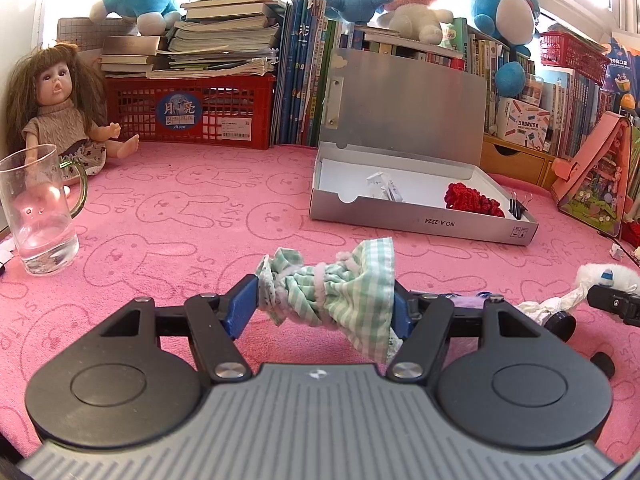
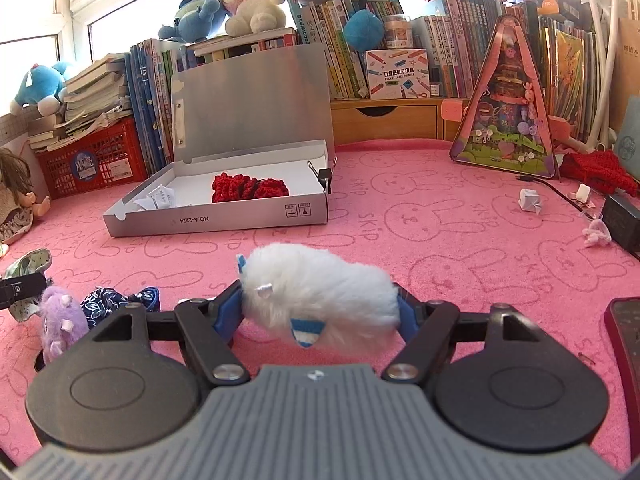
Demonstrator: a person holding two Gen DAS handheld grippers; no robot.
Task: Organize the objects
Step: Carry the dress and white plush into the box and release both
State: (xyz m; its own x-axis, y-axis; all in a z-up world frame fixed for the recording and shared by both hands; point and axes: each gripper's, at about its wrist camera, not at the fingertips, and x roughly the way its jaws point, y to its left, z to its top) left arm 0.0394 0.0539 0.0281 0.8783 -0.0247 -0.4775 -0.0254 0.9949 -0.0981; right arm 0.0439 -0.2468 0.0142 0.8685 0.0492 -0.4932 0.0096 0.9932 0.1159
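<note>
Left gripper (image 1: 324,304) clamped on a green checked doll dress (image 1: 340,292), held just above the pink cloth (image 1: 200,208). Right gripper (image 2: 320,308) clamped on a white fluffy toy (image 2: 320,292). Beyond both, an open grey box (image 2: 224,220) holds red knitting (image 2: 250,188) and folded paper (image 2: 158,200). A glass mug (image 1: 38,212) stands at far left.

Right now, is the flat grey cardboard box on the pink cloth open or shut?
Open: the flat grey cardboard box has its lid standing upright behind it, exposing the red knitted piece inside.
</note>
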